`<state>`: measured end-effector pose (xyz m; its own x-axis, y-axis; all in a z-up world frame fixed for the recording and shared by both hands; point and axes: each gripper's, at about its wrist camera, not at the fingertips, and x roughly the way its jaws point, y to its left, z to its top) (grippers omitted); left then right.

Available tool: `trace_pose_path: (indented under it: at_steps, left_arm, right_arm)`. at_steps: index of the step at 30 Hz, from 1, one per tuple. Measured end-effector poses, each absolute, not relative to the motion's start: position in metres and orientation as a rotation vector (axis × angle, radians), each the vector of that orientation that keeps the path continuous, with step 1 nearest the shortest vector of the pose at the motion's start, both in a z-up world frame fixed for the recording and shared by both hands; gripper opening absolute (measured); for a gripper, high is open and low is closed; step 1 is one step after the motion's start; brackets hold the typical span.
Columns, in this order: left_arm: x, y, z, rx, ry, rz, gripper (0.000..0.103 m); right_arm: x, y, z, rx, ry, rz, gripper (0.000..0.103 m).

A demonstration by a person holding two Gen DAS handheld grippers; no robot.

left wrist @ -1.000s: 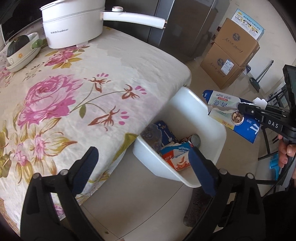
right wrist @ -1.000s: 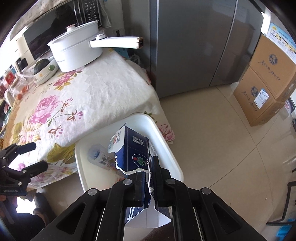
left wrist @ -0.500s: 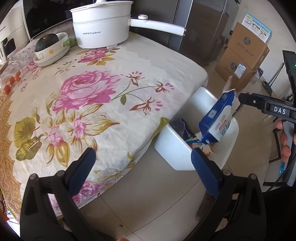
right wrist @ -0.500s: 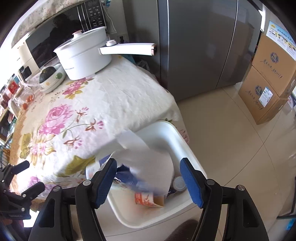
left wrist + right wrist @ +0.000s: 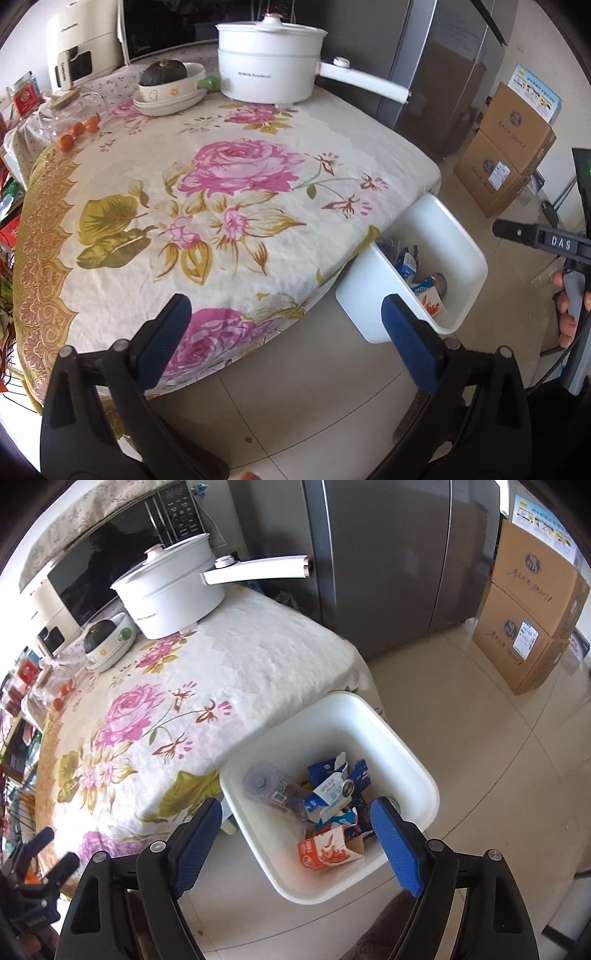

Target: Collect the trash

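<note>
Counter draped in wrinkled floral cloth; beside its corner, a glossy white rectangular plastic bin holding a torn blue carton, orange box and clear bottle. Right tongs above the bin and left tongs gape wide, empty.

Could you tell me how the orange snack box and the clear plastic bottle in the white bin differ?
The orange snack box is opaque printed cardboard with flat faces; the clear plastic bottle is see-through and round. The box lies at the near end of the white bin, its open end toward the right wall, while the bottle lies against the wall on the table side, pointing toward the middle. Both lie on their sides as discarded trash.
</note>
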<state>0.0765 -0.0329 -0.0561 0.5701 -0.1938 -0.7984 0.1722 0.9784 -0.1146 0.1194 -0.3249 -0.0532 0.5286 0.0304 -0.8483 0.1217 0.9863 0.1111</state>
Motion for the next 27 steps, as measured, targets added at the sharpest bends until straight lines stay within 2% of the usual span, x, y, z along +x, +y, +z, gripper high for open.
trace_pose_path:
  at_steps: [5,10,15,18,27]
  left_arm:
    - [0.051,-0.029,-0.034,-0.070,0.836,-0.196,0.102]
    - [0.026,-0.036,-0.021,-0.108,0.770,-0.179,0.102]
    - [0.006,-0.044,-0.016,-0.078,0.748,-0.118,0.102]
    - [-0.004,-0.048,-0.016,-0.065,0.746,-0.106,0.102]
    - [-0.022,-0.049,-0.007,-0.059,0.675,-0.055,0.102]
  right_arm:
    - [0.092,-0.312,-0.040,0.142,0.953,-0.035,0.087]
    - [0.053,-0.294,-0.023,0.087,0.851,-0.012,0.097]
    - [0.019,-0.276,-0.014,0.012,0.757,-0.025,0.099]
    - [0.002,-0.269,-0.010,-0.022,0.707,-0.042,0.103]
    - [-0.020,-0.258,-0.004,-0.070,0.627,-0.086,0.103]
